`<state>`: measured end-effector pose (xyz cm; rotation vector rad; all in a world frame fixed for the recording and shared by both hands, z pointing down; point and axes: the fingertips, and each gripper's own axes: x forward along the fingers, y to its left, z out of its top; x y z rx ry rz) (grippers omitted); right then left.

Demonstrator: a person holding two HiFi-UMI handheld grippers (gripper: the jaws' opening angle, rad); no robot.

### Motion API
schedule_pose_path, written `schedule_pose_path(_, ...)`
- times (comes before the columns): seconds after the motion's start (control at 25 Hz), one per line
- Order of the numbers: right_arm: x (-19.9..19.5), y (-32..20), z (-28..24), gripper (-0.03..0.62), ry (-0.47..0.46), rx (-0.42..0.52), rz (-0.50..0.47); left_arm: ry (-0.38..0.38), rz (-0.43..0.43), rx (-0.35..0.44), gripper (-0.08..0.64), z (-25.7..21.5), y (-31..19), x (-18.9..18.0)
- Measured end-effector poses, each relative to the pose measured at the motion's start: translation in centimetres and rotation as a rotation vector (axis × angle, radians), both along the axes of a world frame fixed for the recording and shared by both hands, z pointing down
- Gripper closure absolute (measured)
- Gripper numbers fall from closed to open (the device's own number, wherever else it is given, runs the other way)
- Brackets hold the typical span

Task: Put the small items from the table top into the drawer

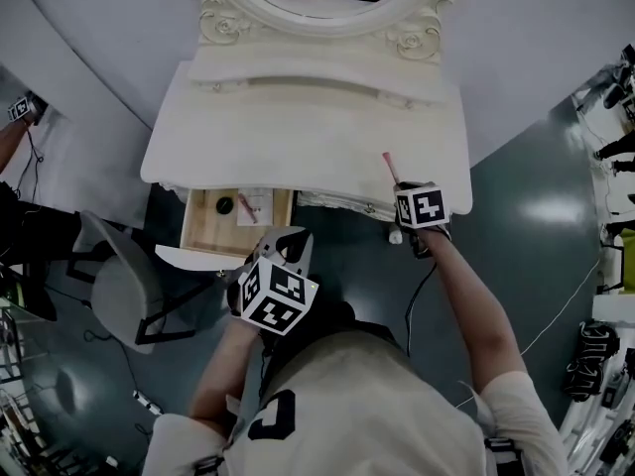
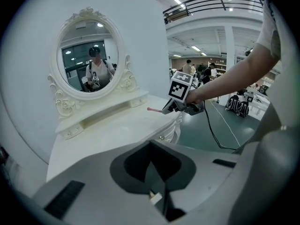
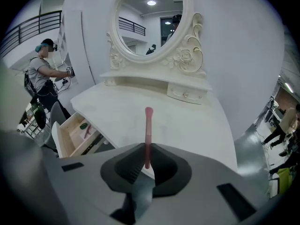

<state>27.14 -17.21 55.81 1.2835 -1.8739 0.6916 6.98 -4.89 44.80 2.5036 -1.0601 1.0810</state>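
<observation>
Your right tongs [image 3: 144, 168] pinch a pink brush [image 3: 148, 130] above the bench [image 1: 298, 137]; your left tongs [image 2: 152, 172] are pressed together and empty, held near the open drawer [image 1: 203, 231]

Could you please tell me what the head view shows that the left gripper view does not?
Only the head view: the open drawer with small items inside, and a grey chair beside it. Only the left gripper view: the jaws of the left gripper, shut and empty, and a person reflected in the mirror. Both: the right gripper holding a pink brush above the table top.
</observation>
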Motion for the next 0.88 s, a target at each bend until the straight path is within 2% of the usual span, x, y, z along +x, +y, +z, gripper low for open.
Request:
schedule_pose_path(0.44,2.5,2.3,-0.9,0.537,-0.071,0.011,-0.037,-0.026,-0.082,0.025,0.505,-1.2,2.3,2.8)
schedule_pose_path(0.88,-0.4,2.2,-2.3,0.537,-0.133,0.037,-0.127,-0.057,-0.195,0.052,0.505,-2.4,4.0,1.5)
